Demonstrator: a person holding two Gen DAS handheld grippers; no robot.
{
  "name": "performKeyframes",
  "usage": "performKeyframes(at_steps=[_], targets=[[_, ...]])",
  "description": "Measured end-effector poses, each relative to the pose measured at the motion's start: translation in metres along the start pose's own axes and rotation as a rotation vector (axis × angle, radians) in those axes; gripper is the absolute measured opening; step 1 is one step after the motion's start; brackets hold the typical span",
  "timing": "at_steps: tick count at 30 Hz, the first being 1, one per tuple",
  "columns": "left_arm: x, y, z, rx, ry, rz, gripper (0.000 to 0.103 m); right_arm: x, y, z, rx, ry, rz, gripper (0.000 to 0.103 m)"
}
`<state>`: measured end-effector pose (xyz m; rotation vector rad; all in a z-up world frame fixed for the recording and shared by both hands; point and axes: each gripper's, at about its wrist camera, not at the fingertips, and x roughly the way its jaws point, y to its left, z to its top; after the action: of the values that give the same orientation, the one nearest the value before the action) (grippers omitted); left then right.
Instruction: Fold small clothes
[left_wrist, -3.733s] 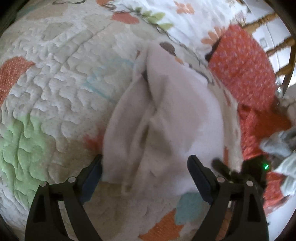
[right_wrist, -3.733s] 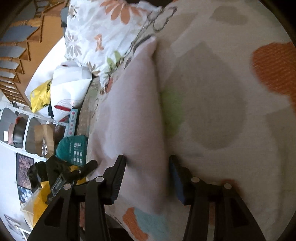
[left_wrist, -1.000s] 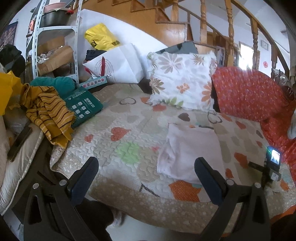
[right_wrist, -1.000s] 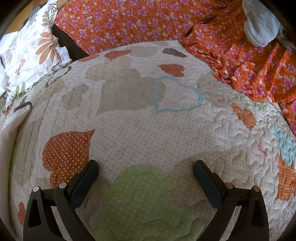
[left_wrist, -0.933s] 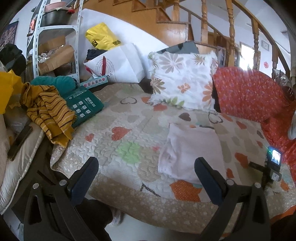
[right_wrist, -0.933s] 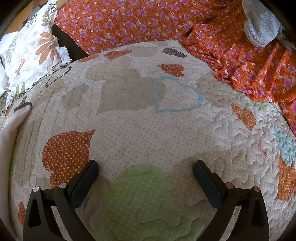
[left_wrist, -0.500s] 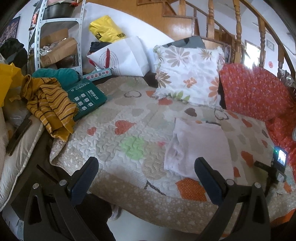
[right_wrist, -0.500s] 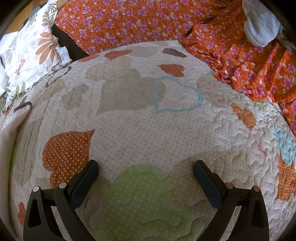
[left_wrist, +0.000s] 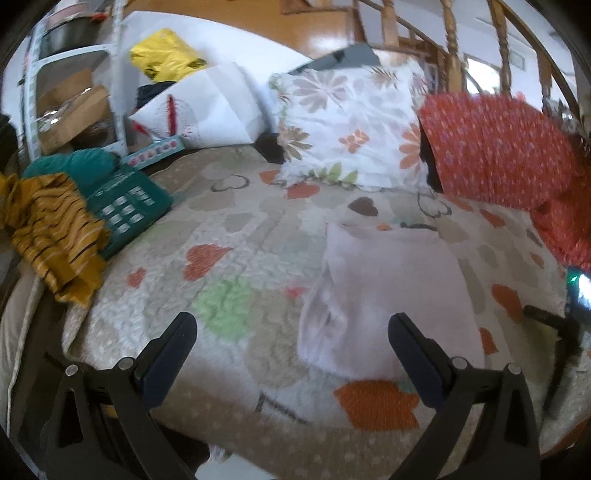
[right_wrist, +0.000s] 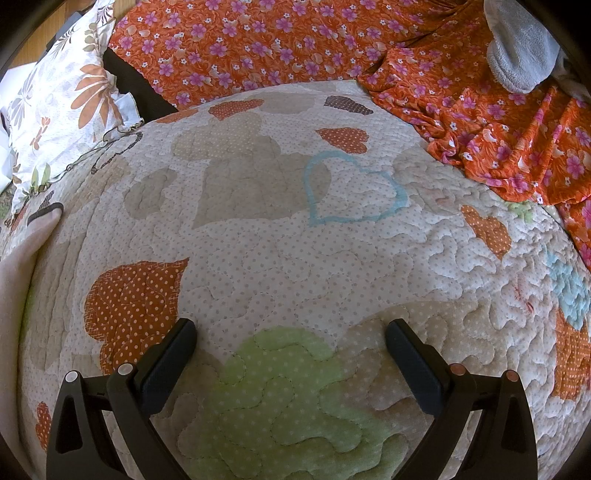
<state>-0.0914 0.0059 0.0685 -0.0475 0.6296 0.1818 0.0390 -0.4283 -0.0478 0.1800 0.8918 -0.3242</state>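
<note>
Pale pink and folded flat, the cloth (left_wrist: 391, 295) lies on the quilt (left_wrist: 229, 258) just ahead and right of your left tool (left_wrist: 291, 332), its long axis running away from you toward the pillow (left_wrist: 351, 122). Your right tool (right_wrist: 290, 339) sees only its edge, far left. Both tools gape wide, empty.

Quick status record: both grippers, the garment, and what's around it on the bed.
left gripper: open, empty, above quilt edge
right gripper: open, empty, low over quilt
garment: pale pink, folded, flat on quilt, untouched
pillow: floral, behind garment
orange fabric: crumpled, quilt's far side
striped top: heaped off quilt's left edge
</note>
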Motion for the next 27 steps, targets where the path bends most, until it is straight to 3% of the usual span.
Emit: performKeyframes(at_steps=[6, 11, 15, 27], targets=[[0.036, -0.007, 0.004, 0.015, 0.008, -0.015, 0.103, 0.000, 0.000, 0.000, 0.000, 0.000, 0.000, 0.103], [0.056, 0.002, -0.001, -0.020, 0.092, -0.053, 0.103, 0.000, 0.000, 0.000, 0.000, 0.000, 0.000, 0.103], [0.060, 0.006, -0.002, -0.041, 0.105, -0.053, 0.103, 0.000, 0.000, 0.000, 0.000, 0.000, 0.001, 0.103], [0.081, -0.017, -0.024, 0.039, 0.212, -0.057, 0.103, 0.001, 0.000, 0.000, 0.004, -0.006, 0.000, 0.103]])
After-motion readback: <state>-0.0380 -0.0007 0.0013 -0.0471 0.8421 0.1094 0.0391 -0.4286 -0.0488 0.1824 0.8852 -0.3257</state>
